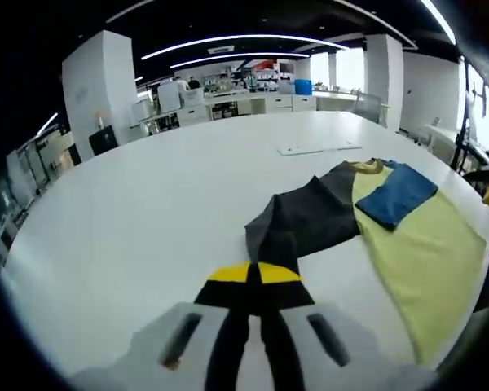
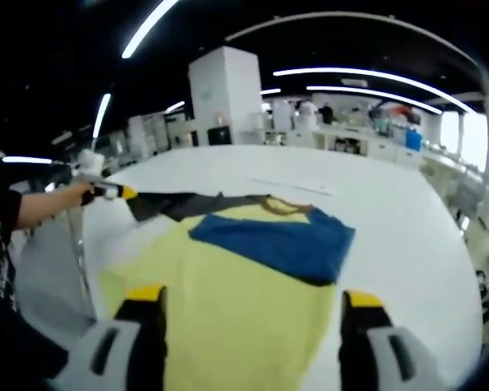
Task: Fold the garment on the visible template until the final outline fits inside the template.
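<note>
Garment [image 2: 244, 309] lies flat on the white bench [image 2: 391, 204], yellow body spread across the lower centre of the right gripper view. Blue sleeve [image 2: 277, 240] is already folded in over the yellow, sitting centre frame. Grey sleeve [image 1: 310, 213] is stretched outward from the body; in the left gripper view it runs from frame centre down toward the lower middle, yellow body at right, blue patch at upper right [image 1: 395, 194].

Progress, as a judgement: early to mid. One sleeve looks folded, the grey one is being handled, and the body and hem folds are still to do. No template outline can be made out on the bench, so fit cannot be checked.

Left tool [image 1: 254, 275] has its yellow-tipped jaws drawn together on the end of the grey sleeve at lower centre of its own view; cloth runs right up into the tips. Same tool seen in the right gripper view at mid left [image 2: 118, 192], held by a person's hand [image 2: 69, 195], with grey fabric trailing from its tip toward the collar.

Right tool [image 2: 251, 303] has jaws spread wide apart, nothing between them, at the bottom of the frame over the yellow hem area. Whether the tips touch the cloth cannot be told.

Office desks [image 1: 253, 102] lie far back at top of frame.
</note>
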### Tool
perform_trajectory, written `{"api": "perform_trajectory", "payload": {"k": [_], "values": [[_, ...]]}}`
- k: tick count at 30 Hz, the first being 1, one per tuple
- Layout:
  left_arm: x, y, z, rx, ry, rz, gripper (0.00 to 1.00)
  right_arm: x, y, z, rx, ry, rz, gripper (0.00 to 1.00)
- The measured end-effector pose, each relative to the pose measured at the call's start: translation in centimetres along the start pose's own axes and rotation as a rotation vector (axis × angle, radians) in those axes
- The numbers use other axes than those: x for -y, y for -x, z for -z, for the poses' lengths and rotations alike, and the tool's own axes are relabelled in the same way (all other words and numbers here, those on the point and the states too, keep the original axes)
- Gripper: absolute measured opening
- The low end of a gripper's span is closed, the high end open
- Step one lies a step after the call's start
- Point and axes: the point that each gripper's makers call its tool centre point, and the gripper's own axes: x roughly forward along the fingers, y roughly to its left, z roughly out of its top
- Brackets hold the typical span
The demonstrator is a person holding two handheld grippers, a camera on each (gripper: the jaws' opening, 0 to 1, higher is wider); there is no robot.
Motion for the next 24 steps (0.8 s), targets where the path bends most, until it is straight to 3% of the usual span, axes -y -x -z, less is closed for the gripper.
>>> {"api": "perform_trajectory", "payload": {"k": [7, 12, 16, 24], "values": [[-2.0, 0.0, -0.2, -0.011, -0.020, -0.041, 0.00, 0.1, 0.4, 0.2, -0.005, -0.003, 0.005, 0.88], [-5.1, -0.9, -0.2, -0.013, -0.028, -0.069, 0.00, -0.4, 0.6, 0.3, -0.014, 0.016, -0.019, 0.92], [-6.4, -0.6, 0.3, -0.031, -0.008, -0.106, 0.00, -1.3, 0.7, 0.5, -0.017, 0.012, -0.053, 0.94], [-5.3, -0.3, 1.2, -0.033, 0.044, -0.102, 0.00, -1.3, 0.5, 1.4, -0.049, 0.011, -0.055, 0.95]]}}
